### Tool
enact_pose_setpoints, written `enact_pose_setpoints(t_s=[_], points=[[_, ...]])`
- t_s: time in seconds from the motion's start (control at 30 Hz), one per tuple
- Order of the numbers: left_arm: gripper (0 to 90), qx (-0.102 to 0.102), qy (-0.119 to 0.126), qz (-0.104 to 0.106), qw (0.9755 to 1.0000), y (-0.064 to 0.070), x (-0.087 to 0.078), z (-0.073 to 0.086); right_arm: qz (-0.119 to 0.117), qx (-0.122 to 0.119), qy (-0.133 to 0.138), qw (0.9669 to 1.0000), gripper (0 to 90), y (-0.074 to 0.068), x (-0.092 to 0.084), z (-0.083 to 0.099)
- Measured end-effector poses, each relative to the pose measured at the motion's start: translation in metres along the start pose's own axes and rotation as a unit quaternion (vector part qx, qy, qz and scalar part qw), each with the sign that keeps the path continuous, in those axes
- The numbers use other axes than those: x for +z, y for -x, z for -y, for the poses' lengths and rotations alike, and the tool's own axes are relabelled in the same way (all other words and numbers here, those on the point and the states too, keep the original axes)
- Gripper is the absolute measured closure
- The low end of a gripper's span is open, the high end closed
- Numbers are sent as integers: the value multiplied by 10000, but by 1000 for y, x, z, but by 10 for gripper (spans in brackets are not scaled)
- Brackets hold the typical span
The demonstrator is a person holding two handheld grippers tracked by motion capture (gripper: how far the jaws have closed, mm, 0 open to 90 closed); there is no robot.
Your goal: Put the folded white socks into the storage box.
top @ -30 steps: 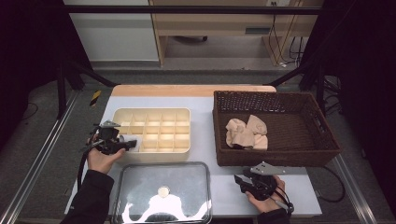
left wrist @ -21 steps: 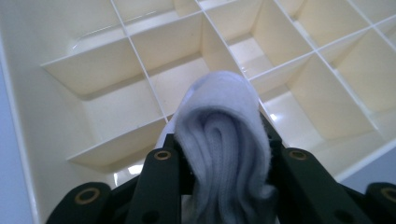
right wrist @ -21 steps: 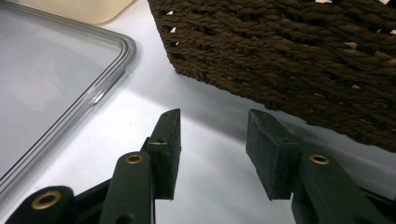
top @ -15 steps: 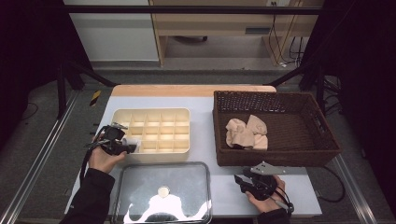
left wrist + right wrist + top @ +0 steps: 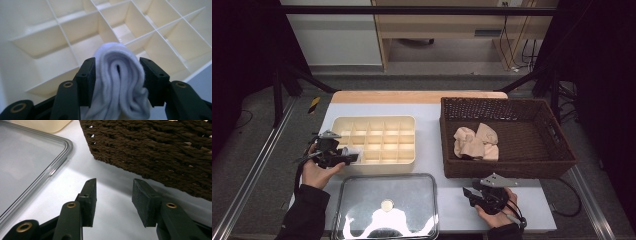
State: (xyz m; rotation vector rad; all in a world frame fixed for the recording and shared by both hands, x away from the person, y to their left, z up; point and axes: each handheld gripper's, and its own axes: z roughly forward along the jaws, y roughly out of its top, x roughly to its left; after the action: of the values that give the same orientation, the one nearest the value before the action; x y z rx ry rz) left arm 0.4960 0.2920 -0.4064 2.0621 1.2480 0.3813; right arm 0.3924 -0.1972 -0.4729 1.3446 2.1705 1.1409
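At the lower left of the high view we see the left gripper point(image 5: 348, 156) held at the left edge of the cream divided tray point(image 5: 404, 125), pointing right into it. In the left gripper view a rolled white sock point(image 5: 119, 82) sits between the two black jaws, low and centre in the frame, above the tray's compartments. The jaws have just been opening; the sock bulges against both pads, and we cannot tell whether they are pressing on it or only flanking it. We cannot tell which compartment lies under it, beyond one near the tray's left side.

At the lower right of the high view we see the right gripper point(image 5: 472, 192) resting on the white table point(image 5: 432, 107), just below the front wall of the dark wicker basket point(image 5: 512, 167). In the right gripper view its jaws stand apart with bare tabletop between them and nothing gripped; the basket wall fills the upper right.

Beige socks point(image 5: 476, 141) lie bunched in the basket's left half. A clear lid point(image 5: 412, 182) lies at the bottom centre, below the tray.
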Motion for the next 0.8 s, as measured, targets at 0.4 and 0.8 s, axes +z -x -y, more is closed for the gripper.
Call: enact_pose_setpoints(t_s=[0.4, 0.8], points=[[701, 45, 80, -72, 9999, 0, 9, 7, 5, -52, -16, 10000, 558, -1, 1, 0], [703, 27, -659, -22, 9978, 2, 28, -3, -24, -72, -48, 10000, 560, -2, 3, 0]])
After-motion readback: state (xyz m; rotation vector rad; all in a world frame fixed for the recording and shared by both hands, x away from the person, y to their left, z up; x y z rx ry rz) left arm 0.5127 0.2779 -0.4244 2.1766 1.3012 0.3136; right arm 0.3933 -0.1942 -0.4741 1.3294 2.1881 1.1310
